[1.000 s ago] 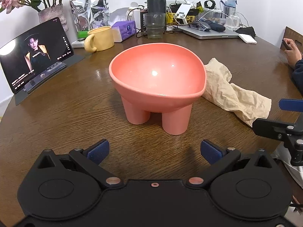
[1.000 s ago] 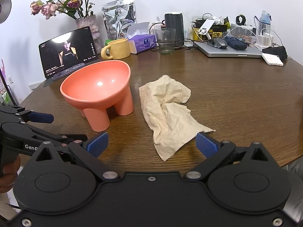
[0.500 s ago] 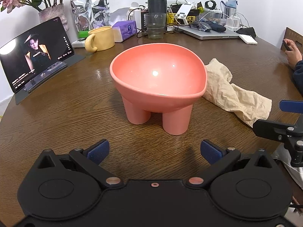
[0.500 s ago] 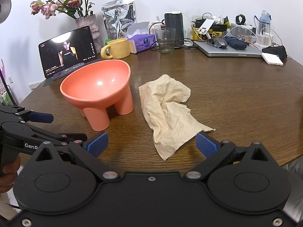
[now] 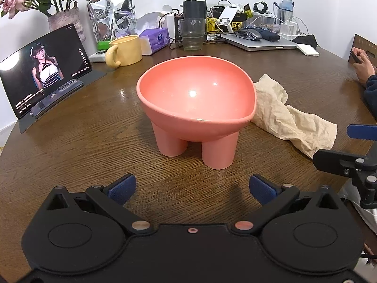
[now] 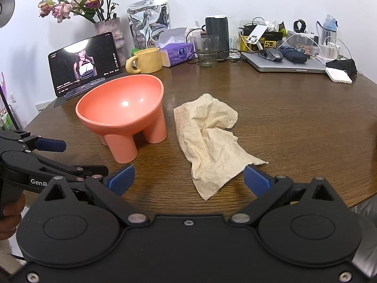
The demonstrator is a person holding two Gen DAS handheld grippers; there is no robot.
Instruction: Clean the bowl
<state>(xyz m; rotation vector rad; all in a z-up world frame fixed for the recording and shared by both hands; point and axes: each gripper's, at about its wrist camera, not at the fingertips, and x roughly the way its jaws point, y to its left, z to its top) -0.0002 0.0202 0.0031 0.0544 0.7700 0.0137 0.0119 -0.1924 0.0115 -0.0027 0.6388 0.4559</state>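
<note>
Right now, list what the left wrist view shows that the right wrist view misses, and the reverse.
Only the left wrist view: another person's hand holding a phone at the table's far right.

Only the right wrist view: a lamp shade at the left edge and the hand gripping the left gripper's handle.

Both: the bowl, the cloth beside it, the mug, the glass, the tablet, and both open grippers, left and right.

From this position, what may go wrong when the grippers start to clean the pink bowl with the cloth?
1. The pink bowl stands on tall legs with its opening tilted toward the grippers; a push on the rim may tip it.
2. The crumpled cloth lies flat on the wooden table; the open right gripper may pinch only a thin corner.
3. The open left gripper holds nothing, so the bowl may slide toward the tablet.
</note>
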